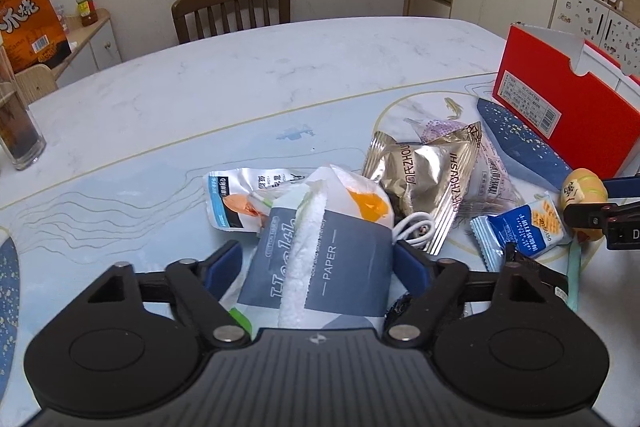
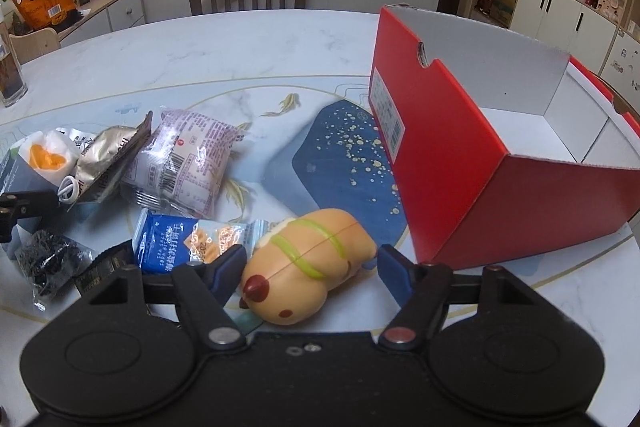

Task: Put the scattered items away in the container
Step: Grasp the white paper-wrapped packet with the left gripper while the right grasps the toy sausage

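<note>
The tissue pack (image 1: 320, 263) lies lengthwise between the spread left gripper (image 1: 318, 263); the squishy toy (image 2: 308, 265) on the counter (image 2: 248, 67), similarly bracketed unpinched by the right gripper (image 2: 310, 273), lies nearer the red box (image 2: 472, 179).

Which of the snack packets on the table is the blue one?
The cracker packet, lying next to the toy. It alone is blue; the gold packet and the pale pink packet lie farther away.
</note>
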`<control>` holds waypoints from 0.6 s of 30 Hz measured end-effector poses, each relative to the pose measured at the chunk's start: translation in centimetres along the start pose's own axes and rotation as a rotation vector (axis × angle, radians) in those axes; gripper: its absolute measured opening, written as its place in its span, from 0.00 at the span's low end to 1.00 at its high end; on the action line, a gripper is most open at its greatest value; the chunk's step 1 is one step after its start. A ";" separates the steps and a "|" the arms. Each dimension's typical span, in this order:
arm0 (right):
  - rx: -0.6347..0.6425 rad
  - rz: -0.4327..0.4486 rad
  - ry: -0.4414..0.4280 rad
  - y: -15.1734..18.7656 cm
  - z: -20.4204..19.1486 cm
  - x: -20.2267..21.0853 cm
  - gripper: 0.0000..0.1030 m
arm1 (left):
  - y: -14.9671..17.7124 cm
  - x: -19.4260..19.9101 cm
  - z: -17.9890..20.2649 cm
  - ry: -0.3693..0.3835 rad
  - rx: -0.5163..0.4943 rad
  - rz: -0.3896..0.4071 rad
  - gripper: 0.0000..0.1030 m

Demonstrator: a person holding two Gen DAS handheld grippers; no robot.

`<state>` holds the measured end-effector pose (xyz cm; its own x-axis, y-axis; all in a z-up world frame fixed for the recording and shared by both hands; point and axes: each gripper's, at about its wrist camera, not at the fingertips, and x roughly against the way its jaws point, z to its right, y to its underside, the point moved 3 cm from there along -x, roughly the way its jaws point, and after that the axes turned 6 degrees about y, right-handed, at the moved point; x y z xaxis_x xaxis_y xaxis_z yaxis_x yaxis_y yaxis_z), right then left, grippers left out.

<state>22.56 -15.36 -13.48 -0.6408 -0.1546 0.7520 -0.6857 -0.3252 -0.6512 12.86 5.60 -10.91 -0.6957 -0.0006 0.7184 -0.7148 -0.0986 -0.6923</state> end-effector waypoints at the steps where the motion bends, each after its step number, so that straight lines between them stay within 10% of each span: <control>1: -0.001 -0.001 -0.001 0.0 0.0 0.0 0.69 | 0.0 0.0 0.0 0.005 0.002 0.000 0.73; 18: -0.010 0.037 -0.013 -0.3 0.3 1.5 0.63 | -0.2 1.5 0.1 0.018 0.028 0.015 0.43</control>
<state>21.87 -15.74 -12.11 -0.6616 -0.1785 0.7283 -0.6648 -0.3098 -0.6798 12.02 5.56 -9.68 -0.7075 0.0152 0.7066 -0.7023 -0.1268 -0.7005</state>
